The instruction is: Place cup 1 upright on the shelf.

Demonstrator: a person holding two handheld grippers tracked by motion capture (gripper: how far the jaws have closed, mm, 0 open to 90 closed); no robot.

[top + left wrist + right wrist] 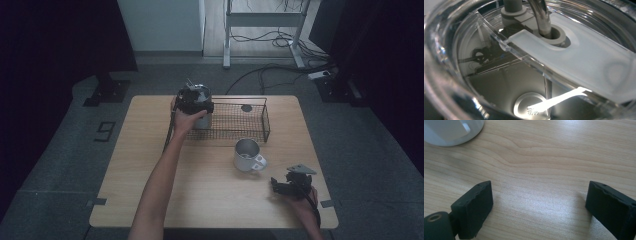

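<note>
I lower the left gripper [195,102] slowly, its jaws seemingly holding the clear cup [499,75], over the wire basket [240,120]; right gripper [539,202] jaws wide.

- The right gripper [539,202] is seen with its two black jaws spread wide apart over the wooden table [554,157].
- A white mug [451,131] is cut off at the upper left corner.
</note>
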